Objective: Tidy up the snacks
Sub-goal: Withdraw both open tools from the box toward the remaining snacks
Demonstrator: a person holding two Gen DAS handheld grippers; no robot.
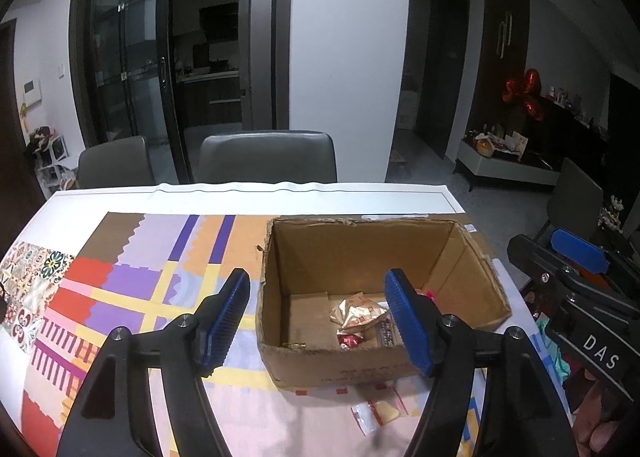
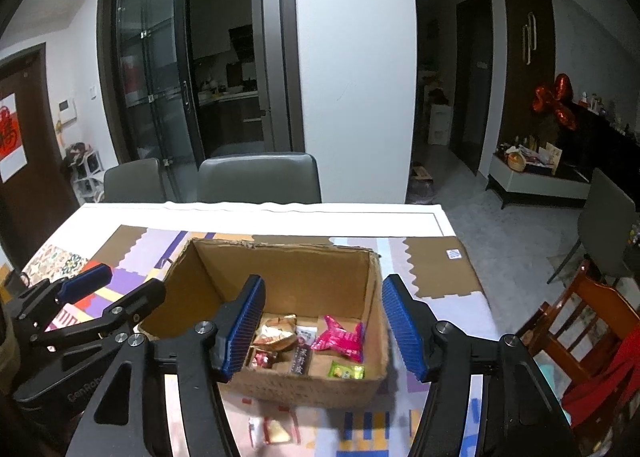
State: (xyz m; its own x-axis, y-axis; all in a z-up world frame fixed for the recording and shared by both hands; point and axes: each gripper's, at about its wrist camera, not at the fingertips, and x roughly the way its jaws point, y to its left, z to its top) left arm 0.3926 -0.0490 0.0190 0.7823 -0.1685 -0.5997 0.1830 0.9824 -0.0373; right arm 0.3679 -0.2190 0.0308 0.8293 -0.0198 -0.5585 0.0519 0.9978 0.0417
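Observation:
An open cardboard box (image 1: pixel 360 367) (image 2: pixel 280 277) stands on the patterned tablecloth. Inside lie several snack packets: a gold-and-white one (image 1: pixel 358 311) (image 2: pixel 276 335), a pink one (image 2: pixel 340 337), a green one (image 2: pixel 346 371), a dark bar (image 2: pixel 302 361) and a small red one (image 1: pixel 350 341) (image 2: pixel 262 359). A clear packet with a yellow snack (image 1: pixel 378 413) (image 2: pixel 274 431) lies on the cloth in front of the box. My left gripper (image 1: pixel 320 321) is open above the box's near left corner, holding nothing. My right gripper (image 2: pixel 324 329) is open above the box's near wall, also holding nothing.
The white table (image 1: pixel 240 197) has two grey chairs (image 1: pixel 266 159) at its far side. A wooden chair (image 2: pixel 580 321) with red cloth stands at the right. The right gripper's body (image 1: pixel 576 297) shows at the right edge of the left wrist view.

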